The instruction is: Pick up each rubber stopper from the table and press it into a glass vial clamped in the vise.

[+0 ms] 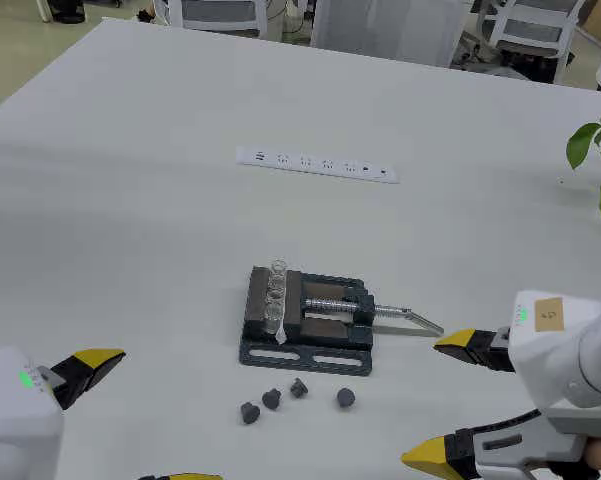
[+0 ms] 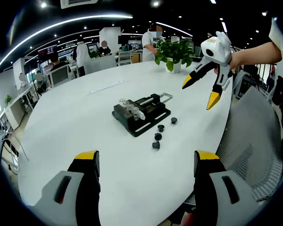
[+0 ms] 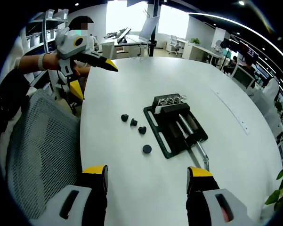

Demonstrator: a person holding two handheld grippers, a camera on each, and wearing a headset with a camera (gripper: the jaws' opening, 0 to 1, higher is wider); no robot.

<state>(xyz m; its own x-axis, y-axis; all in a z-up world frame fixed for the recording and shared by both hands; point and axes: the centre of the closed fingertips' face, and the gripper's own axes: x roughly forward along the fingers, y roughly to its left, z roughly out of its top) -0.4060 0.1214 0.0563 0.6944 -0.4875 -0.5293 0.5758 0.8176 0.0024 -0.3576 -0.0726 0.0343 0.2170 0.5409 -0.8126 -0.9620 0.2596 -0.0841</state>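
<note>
- A wide white table stood in an open office, with a power strip lying beyond the vise.
- A row of clear vials stood upright, clamped in the vise at its left end.
- Four dark stoppers lay loose on the table just in front of the vise, on the person's side.
- The left gripper hovered well left of the stoppers, its jaws spread wide and empty.
- The right gripper hung right of the vise, near the handle, its jaws spread and holding nothing.
</note>
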